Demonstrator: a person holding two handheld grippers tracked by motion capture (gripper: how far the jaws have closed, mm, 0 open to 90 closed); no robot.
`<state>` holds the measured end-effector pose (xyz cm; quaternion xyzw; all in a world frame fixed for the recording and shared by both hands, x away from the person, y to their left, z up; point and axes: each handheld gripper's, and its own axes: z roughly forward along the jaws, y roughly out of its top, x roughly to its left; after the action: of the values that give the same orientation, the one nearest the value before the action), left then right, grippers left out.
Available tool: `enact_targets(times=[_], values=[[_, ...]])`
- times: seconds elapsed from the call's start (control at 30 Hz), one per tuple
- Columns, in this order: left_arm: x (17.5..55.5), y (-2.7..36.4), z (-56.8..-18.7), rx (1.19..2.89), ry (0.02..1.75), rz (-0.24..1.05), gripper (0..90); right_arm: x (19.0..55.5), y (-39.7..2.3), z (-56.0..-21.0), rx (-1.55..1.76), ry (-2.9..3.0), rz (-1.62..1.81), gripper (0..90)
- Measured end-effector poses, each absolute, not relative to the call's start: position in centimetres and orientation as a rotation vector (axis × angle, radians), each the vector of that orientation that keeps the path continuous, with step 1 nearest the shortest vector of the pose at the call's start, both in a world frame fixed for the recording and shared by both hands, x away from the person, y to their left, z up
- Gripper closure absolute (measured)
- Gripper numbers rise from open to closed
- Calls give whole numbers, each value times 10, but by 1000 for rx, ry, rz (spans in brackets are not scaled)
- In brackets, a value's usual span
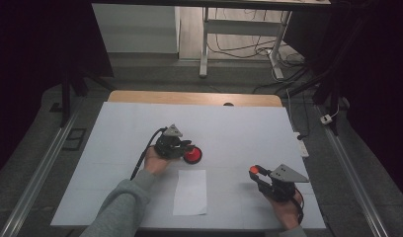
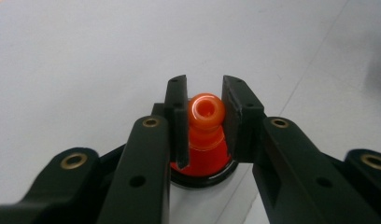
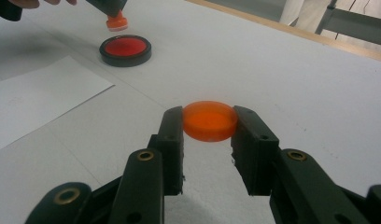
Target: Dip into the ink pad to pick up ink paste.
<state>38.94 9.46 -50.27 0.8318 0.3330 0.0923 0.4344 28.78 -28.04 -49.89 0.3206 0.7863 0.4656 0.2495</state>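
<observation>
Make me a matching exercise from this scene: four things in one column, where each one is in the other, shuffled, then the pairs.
Things:
1. orange stamp
2. orange lid
3. red ink pad
4. white paper sheet

Places:
A. flat on the table near the person, between the two hands
B. gripped in the left gripper, just above the ink pad
C. on the table under the stamp, uncovered
D. gripped in the right gripper, clear of the table

Pairs: 1-B, 2-D, 3-C, 4-A

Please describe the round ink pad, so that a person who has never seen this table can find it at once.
On the white table cover, look just beyond the far edge of the white paper sheet. There lies the flat round black-rimmed red ink pad. Unlike the orange plastic lid, it rests on the table, with a black rim.
</observation>
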Motion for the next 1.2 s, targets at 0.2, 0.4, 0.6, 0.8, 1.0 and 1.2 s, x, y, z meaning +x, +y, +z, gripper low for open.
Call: enact_targets(times=[0.2, 0.4, 0.6, 0.8, 1.0, 1.2], values=[[391, 92, -504, 2082, 830, 249, 727, 288, -280, -499, 876, 2141, 1269, 644], [392, 89, -508, 2107, 815, 240, 727, 288, -280, -499, 874, 2143, 1267, 644], [393, 88, -511, 2110, 802, 238, 727, 288, -280, -500, 875, 2143, 1267, 644], [393, 86, -514, 2124, 793, 241, 727, 288, -280, -500, 875, 2142, 1270, 644], [393, 85, -515, 2126, 796, 236, 728, 288, -280, -500, 876, 2143, 1267, 644], [393, 84, -518, 2127, 804, 240, 727, 288, -280, -499, 876, 2142, 1263, 644]])
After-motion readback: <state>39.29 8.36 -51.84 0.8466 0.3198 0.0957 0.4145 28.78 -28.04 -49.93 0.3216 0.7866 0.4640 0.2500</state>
